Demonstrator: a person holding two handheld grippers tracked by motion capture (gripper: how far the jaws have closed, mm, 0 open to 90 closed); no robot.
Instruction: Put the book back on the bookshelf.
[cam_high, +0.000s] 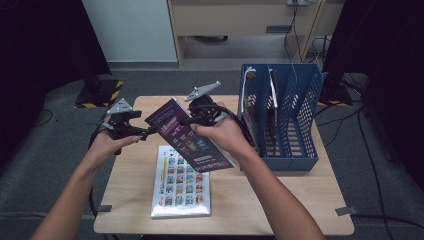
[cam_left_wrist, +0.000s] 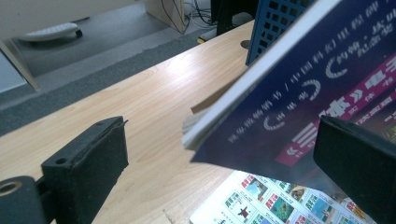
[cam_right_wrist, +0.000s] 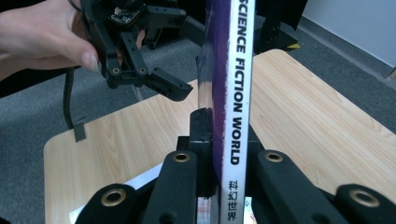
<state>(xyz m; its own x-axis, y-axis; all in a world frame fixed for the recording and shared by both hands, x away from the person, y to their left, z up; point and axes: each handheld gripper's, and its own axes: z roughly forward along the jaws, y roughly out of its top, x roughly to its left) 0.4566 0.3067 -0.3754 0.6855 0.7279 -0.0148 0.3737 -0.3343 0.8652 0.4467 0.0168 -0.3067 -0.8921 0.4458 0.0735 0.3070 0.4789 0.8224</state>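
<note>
My left gripper (cam_high: 142, 131) waits at nine o'clock, fingers (cam_left_wrist: 88, 158) released either side of the magazine's (cam_high: 187, 135) corner. At centre my right gripper (cam_right_wrist: 219, 140) grips its spine, clenched firmly, above the sticker sheet (cam_high: 181, 182). I'd probably keep it upright and steer toward the blue rack (cam_high: 290, 115) at three o'clock, clearing the dividers.

One high cam, two gripper cams, all share the magazine (cam_high: 189, 136) over the table (cam_high: 280, 195).
High view looks forward and down from the person's side. Left gripper view sits close under the cover, rack (cam_left_wrist: 280, 23) at top. Right gripper view looks along the spine, close.
</note>
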